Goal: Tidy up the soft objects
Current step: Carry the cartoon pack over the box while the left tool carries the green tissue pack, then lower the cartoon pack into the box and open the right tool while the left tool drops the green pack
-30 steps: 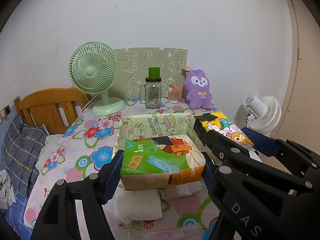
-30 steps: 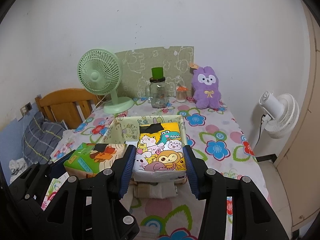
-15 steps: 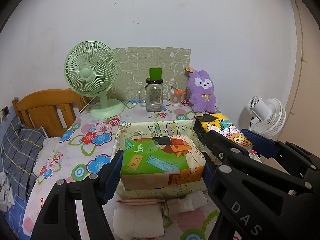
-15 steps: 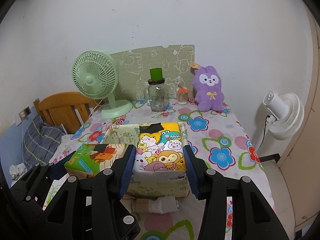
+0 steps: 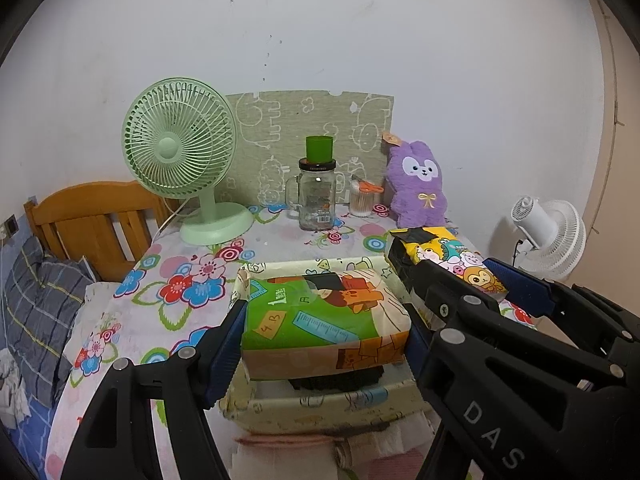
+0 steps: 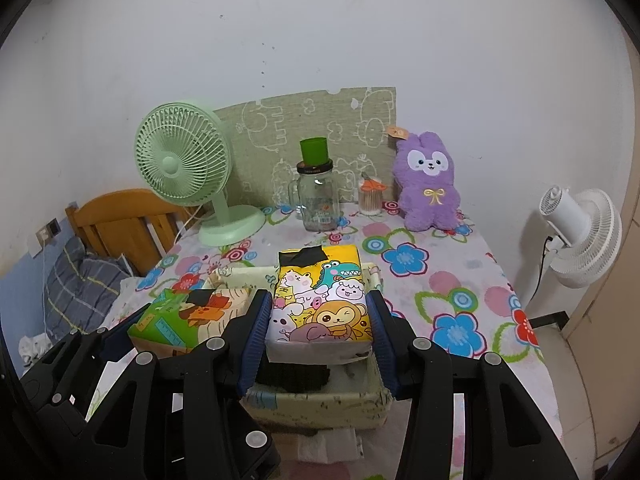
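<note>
Two tissue packs are held above the cream fabric storage box (image 5: 320, 404), one in each gripper. The left gripper (image 5: 324, 332) is clenched on the green tissue pack (image 5: 320, 316), its blue pads pressing the pack's two short sides; the pack sits level over the box's left half, with a dark item (image 5: 336, 380) visible in the box beneath it. The right gripper (image 6: 320, 320) grasps the yellow cartoon-animal tissue pack (image 6: 320, 304) in the same way, pads against both long sides, and this pack hangs over the box's right half. In the right wrist view the green pack lies just beside the yellow one, to its left, and the two appear apart.

The box rests on a table covered with a floral cloth (image 6: 440, 280). Folded white and pink cloths (image 5: 360, 448) lie just in front of the box. At the far edge of the table stand a green desk fan (image 5: 180, 152), a glass mug jar (image 5: 316, 196) with a green cup (image 5: 319, 148) on its lid, a small jar of cotton swabs (image 5: 362, 200) and a purple plush bunny (image 5: 418, 184), all well apart from the box. A white floor fan (image 6: 580, 232) stands off the table's right side.
</note>
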The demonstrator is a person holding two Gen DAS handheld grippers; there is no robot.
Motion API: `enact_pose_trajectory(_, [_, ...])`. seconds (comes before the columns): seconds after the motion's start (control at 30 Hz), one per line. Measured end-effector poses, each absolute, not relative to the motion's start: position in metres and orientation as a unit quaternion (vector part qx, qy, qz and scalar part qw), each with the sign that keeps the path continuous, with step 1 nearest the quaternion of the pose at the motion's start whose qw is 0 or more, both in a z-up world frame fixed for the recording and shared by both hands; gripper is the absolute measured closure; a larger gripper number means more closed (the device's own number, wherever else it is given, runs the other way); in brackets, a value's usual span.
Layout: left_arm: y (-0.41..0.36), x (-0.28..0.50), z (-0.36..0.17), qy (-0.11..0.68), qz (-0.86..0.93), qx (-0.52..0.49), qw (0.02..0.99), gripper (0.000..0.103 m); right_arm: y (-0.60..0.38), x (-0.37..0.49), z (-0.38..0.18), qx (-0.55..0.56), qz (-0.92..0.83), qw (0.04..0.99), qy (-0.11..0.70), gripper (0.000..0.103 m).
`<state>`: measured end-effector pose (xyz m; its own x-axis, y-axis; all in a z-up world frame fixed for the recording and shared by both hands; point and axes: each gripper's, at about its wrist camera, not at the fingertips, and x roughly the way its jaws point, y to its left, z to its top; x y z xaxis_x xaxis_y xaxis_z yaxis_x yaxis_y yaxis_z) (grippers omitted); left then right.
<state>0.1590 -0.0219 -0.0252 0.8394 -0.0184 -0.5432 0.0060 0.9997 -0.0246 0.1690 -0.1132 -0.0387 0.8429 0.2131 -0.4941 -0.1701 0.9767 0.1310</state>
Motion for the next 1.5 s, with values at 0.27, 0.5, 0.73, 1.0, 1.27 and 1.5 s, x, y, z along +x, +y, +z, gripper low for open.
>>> enact_pose_trajectory(0.27, [-0.020, 0.183, -0.032, 0.292, -0.002, -0.009, 0.956, 0.028, -0.111, 0.195, -0.046, 0.051, 0.109, 0.956, 0.266, 0.052])
enact_pose_trajectory(0.5, [-0.018, 0.202, -0.042, 0.307, -0.004, -0.016, 0.952, 0.026, -0.112, 0.214, -0.053, 0.057, 0.117, 0.953, 0.274, 0.052])
enact_pose_trajectory(0.73, [-0.014, 0.214, -0.054, 0.327, -0.007, -0.020, 0.945, 0.020, -0.106, 0.227, -0.062, 0.054, 0.121, 0.949, 0.288, 0.052])
enact_pose_trajectory(1.0, [-0.008, 0.223, -0.065, 0.342, 0.000, -0.017, 0.939, 0.013, -0.096, 0.240, -0.073, 0.036, 0.124, 0.945, 0.301, 0.052])
enact_pose_trajectory(1.27, [-0.003, 0.225, -0.071, 0.353, 0.001, -0.012, 0.935, 0.012, -0.089, 0.248, -0.082, 0.026, 0.132, 0.941, 0.312, 0.048])
enact_pose_trajectory(1.5, [-0.003, 0.220, -0.069, 0.345, -0.009, -0.014, 0.938, 0.009, -0.088, 0.246, -0.081, 0.026, 0.140, 0.940, 0.309, 0.022])
